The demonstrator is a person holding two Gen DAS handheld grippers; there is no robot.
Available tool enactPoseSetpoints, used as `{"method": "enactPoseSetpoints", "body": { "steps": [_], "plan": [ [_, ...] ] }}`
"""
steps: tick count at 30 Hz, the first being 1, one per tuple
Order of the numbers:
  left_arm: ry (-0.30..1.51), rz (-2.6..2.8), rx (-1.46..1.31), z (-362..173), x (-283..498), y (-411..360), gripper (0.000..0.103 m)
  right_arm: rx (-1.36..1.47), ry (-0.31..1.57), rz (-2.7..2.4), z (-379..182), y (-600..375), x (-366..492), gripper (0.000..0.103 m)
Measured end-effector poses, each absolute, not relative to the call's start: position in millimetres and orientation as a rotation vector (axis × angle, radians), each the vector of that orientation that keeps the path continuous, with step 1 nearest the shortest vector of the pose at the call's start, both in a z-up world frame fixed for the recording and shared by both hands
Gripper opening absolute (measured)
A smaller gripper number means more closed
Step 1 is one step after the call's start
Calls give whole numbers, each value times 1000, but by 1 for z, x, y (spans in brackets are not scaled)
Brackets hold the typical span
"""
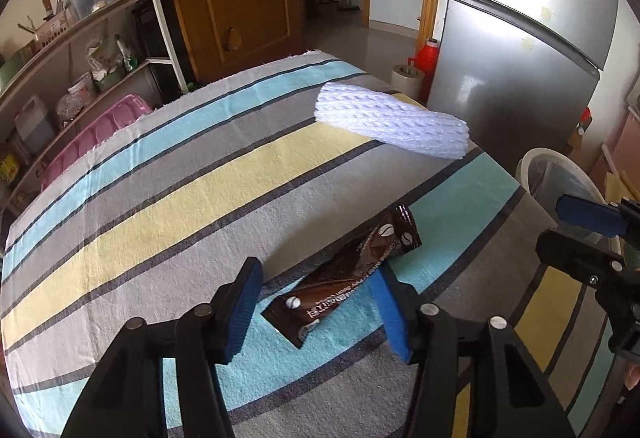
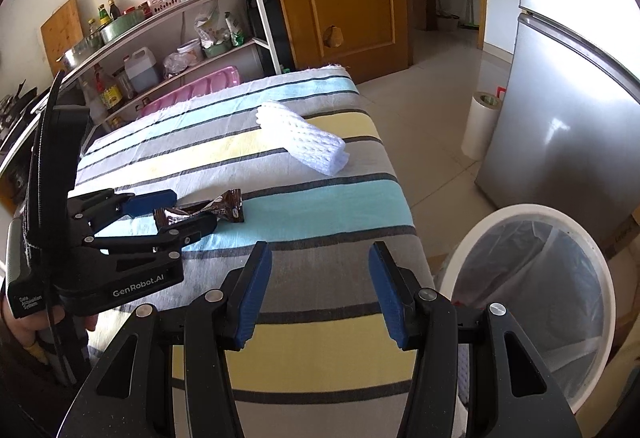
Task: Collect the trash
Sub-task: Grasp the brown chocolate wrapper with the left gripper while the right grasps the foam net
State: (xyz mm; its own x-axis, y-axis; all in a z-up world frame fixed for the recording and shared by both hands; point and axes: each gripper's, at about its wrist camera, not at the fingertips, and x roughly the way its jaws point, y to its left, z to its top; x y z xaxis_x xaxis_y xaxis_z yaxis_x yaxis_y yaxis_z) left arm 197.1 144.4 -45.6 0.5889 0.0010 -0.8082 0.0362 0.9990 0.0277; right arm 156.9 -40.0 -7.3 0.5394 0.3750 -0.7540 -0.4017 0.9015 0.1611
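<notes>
The right gripper (image 2: 318,294) hangs with its jaws apart and empty over the striped tablecloth (image 2: 304,222). At ten o'clock, the left gripper (image 2: 184,210) straddles a brown wrapper (image 2: 224,208). White foam netting (image 2: 308,142) lies at twelve; a lined bin (image 2: 600,278) at three.

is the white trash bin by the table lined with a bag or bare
Lined. The right wrist view shows a clear plastic bag draped inside the white bin; its contents cannot be made out.

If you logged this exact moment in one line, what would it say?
left tongs: straddling brown wrapper, not gripping | right tongs: open, empty | foam sleeve: on striped cloth | bin: beside table
</notes>
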Motion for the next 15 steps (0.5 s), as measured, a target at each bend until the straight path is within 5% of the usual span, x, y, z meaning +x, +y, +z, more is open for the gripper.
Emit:
{"method": "enactPoseSetpoints", "body": {
  "steps": [4,15],
  "plan": [
    [940,-21,24,-45,198,147,35,-50,890,478,-6,-35,170,52],
    [939,64,-52,-43,205,150,24,-128,875,577,-6,-20,203,52]
  ]
}}
